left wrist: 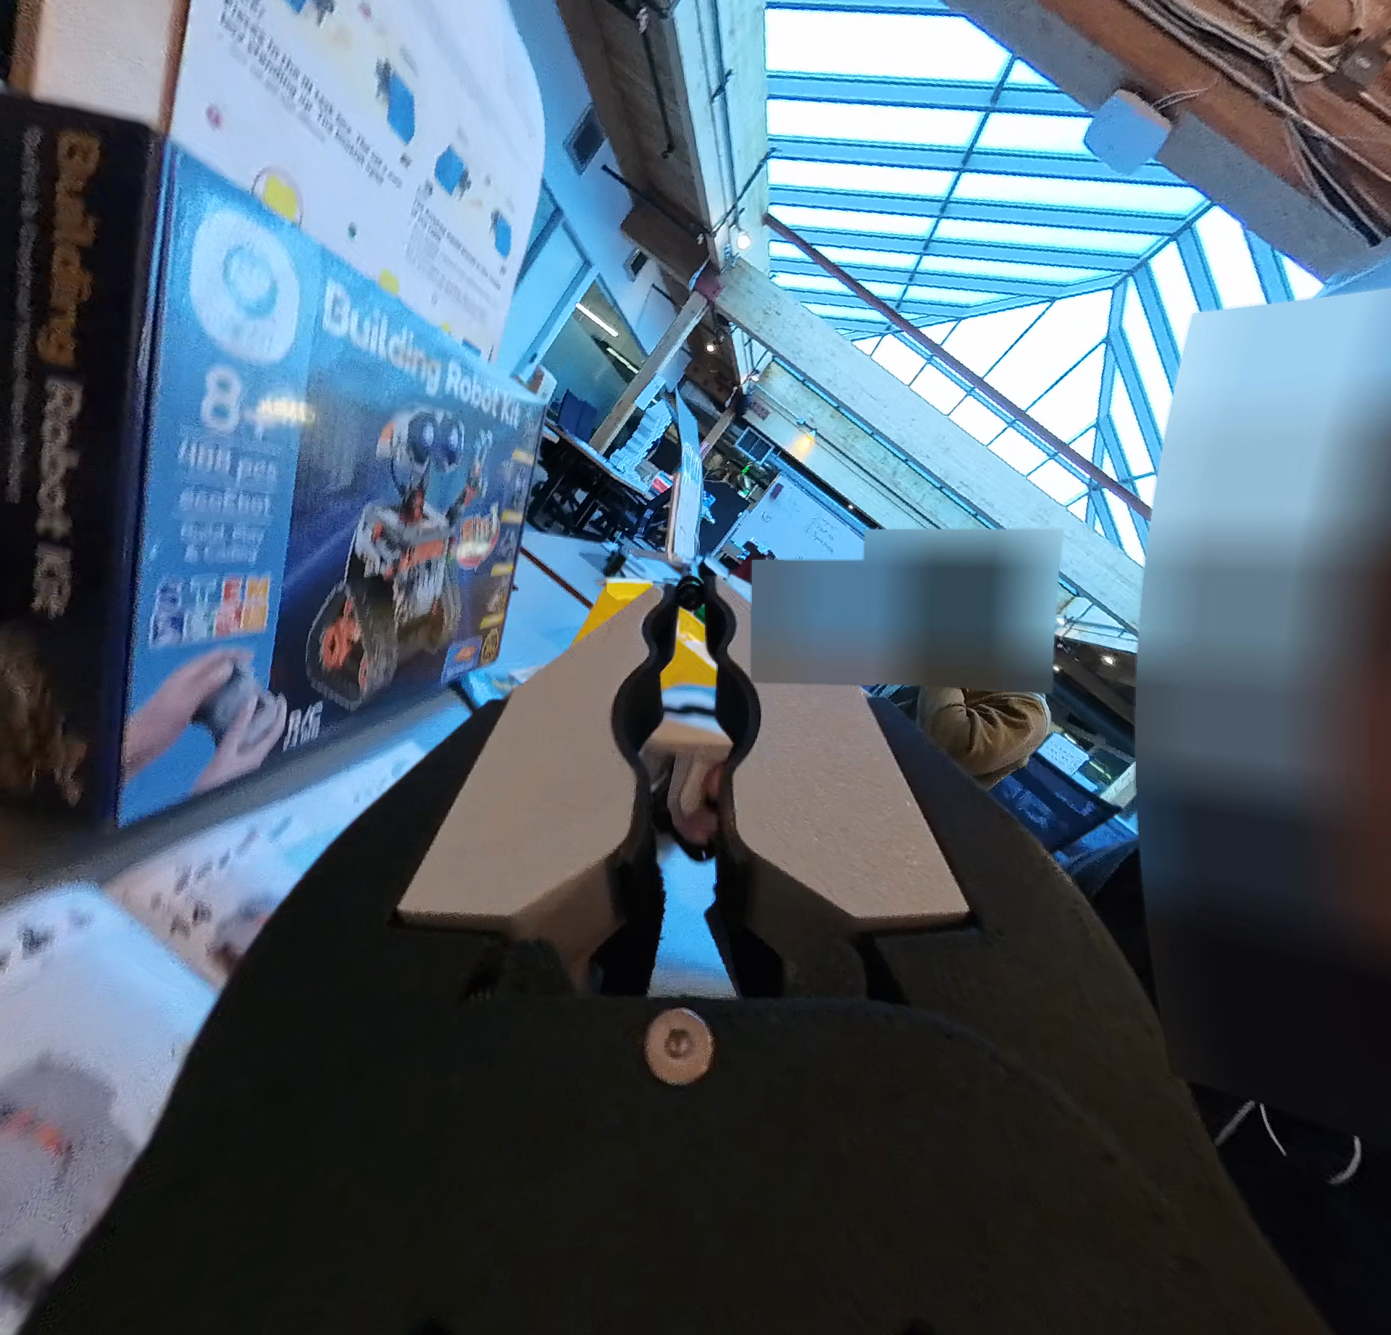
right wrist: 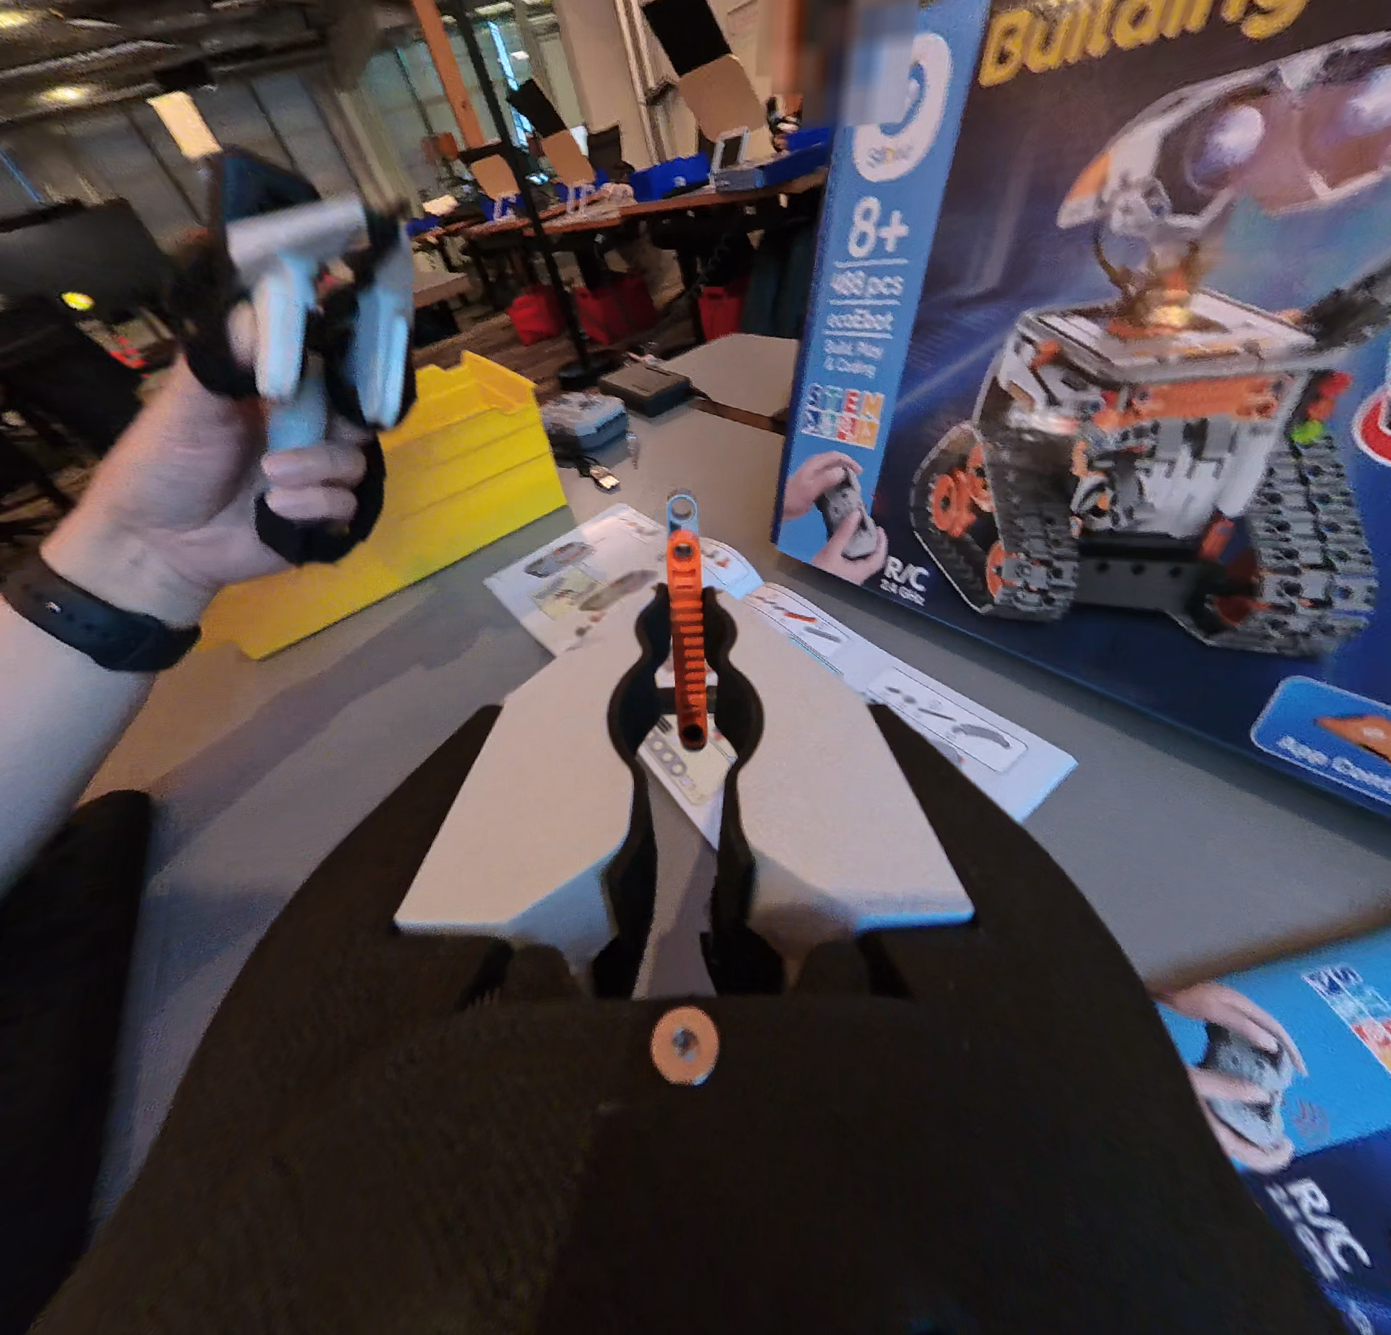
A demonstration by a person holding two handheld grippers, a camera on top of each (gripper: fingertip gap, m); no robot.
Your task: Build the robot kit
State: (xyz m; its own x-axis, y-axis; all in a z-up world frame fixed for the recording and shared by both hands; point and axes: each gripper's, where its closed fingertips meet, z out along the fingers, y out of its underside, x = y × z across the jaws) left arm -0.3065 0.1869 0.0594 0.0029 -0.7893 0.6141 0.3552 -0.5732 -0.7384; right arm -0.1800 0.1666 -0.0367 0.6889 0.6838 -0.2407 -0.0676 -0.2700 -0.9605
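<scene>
My right gripper [right wrist: 685,606] is shut on an orange toothed bar [right wrist: 686,652] that stands upright between the fingers. A small light grey link [right wrist: 681,510] sits at the bar's top end. The gripper hovers above an open instruction booklet [right wrist: 828,636] on the grey table [right wrist: 1129,885]. My left gripper [left wrist: 689,584] is tilted up toward the skylight, its tips pinched on a small black piece [left wrist: 688,594]. In the right wrist view the left gripper [right wrist: 324,335] is held by a hand [right wrist: 173,486] up at the left, apart from the orange bar.
A blue robot kit box [right wrist: 1129,320] stands at the right; it is at the left in the left wrist view [left wrist: 316,516]. A second box [right wrist: 1295,1073] lies at the lower right. A yellow bin [right wrist: 467,471] sits on the table behind. A person in a brown top [left wrist: 986,727] sits beyond. My hands' fingertips stand some 15 cm from each other.
</scene>
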